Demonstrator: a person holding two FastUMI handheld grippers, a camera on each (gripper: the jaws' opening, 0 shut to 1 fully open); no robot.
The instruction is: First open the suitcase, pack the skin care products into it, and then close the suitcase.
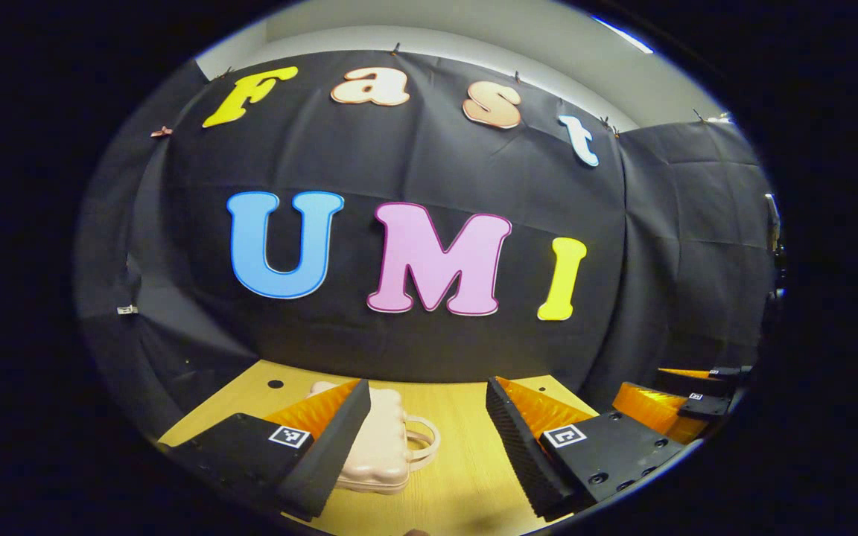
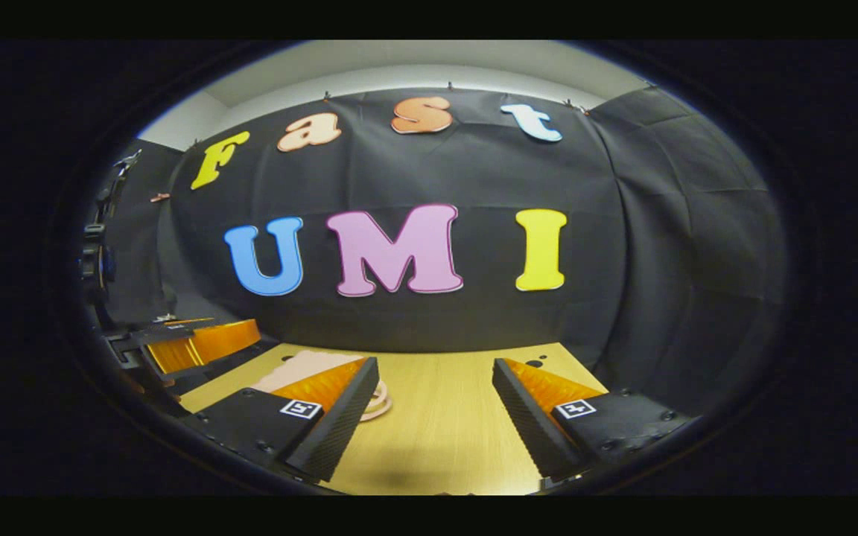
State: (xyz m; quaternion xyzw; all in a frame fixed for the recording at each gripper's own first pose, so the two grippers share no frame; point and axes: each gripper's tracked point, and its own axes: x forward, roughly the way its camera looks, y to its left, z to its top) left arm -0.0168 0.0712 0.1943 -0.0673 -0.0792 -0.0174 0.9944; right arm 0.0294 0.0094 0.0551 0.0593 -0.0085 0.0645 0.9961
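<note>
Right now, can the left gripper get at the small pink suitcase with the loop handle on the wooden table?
Probably yes. The left gripper is open, and the small pink suitcase lies closed on the wooden table just ahead, partly behind its left finger; nothing stands between them.

The left two-finger gripper point(image 1: 427, 384) was built with two wedge-shaped fingers point(image 1: 325, 447), their inner faces finely ridged. A small white square marker with a black pattern point(image 1: 289, 436) was fixed on top of each finger, and round recessed screws point(image 1: 599, 476) were set into the flat blocks behind. The right two-finger gripper point(image 2: 435, 362) was made alike, with the same square markers point(image 2: 575, 408).
</note>
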